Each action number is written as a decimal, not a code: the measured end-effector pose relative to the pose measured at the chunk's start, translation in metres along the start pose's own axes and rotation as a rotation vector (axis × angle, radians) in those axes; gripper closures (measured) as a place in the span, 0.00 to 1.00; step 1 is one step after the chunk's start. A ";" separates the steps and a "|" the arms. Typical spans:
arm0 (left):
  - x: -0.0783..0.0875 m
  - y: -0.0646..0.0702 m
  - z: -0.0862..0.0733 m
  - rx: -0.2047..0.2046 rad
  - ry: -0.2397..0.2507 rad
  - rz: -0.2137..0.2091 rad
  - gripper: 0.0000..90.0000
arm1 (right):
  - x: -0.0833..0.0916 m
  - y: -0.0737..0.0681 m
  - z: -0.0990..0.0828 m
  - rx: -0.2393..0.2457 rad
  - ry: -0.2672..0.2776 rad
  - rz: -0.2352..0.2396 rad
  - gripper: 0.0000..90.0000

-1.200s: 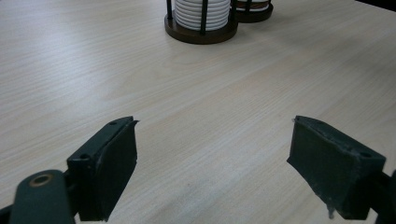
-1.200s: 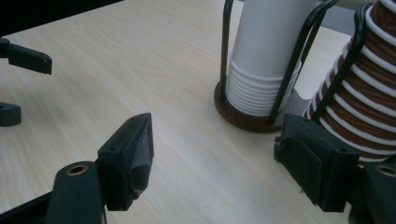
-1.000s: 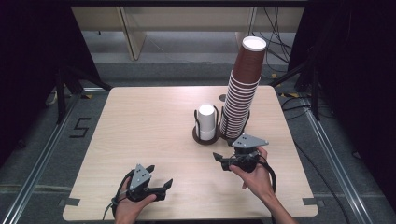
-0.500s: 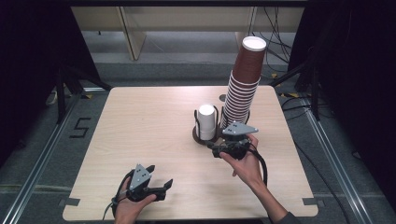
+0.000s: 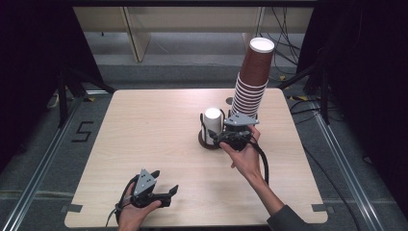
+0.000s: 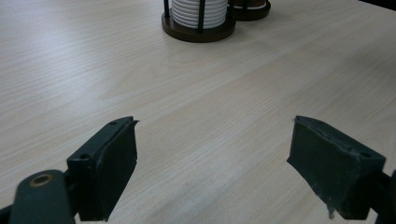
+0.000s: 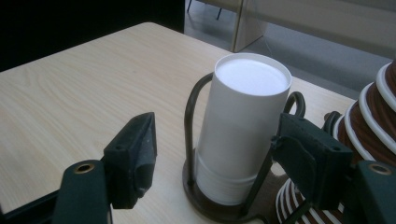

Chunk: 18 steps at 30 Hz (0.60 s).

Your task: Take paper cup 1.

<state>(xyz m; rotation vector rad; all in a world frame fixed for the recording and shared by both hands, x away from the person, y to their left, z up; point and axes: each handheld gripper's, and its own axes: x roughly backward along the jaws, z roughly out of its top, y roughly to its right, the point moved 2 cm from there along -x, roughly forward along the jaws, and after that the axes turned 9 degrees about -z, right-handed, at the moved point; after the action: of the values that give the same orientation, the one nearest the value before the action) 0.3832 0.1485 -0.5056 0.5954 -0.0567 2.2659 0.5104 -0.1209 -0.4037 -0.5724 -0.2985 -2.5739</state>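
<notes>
A stack of white cups (image 5: 212, 123) (image 7: 243, 126) stands upside down in a dark wire holder (image 5: 206, 143) (image 7: 189, 121) near the table's middle. Just right of it rises a tall stack of brown cups (image 5: 252, 77) (image 7: 373, 107). My right gripper (image 5: 220, 139) (image 7: 215, 135) is level with the white stack, one jaw on each side of it. Its jaws have just been closing, but the pads do not press on the cups. My left gripper (image 5: 164, 183) (image 6: 212, 126) rests low at the table's near edge, open and holding nothing.
The wooden table (image 5: 144, 130) has bare room to the left and front of the holder. In the left gripper view the holder (image 6: 198, 28) sits far ahead. Dark stands and cables lie on the floor (image 5: 308, 103) around the table.
My right gripper has moved forward and left up to the white cup stack, and its jaws have narrowed around it. The left gripper has stayed still.
</notes>
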 end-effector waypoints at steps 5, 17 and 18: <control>0.000 0.000 0.000 -0.001 0.000 -0.001 0.17 | -0.013 0.001 0.005 -0.016 0.004 -0.043 0.35; 0.001 0.002 0.000 -0.005 -0.008 -0.003 0.17 | -0.038 -0.002 0.016 -0.054 -0.006 -0.129 0.32; 0.001 0.002 0.000 -0.005 -0.009 -0.004 0.17 | -0.039 -0.002 0.016 -0.057 -0.005 -0.132 0.32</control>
<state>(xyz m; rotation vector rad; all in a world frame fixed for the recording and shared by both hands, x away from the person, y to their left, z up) 0.3817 0.1475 -0.5047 0.6021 -0.0658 2.2591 0.5460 -0.0986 -0.4069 -0.5986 -0.2744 -2.7155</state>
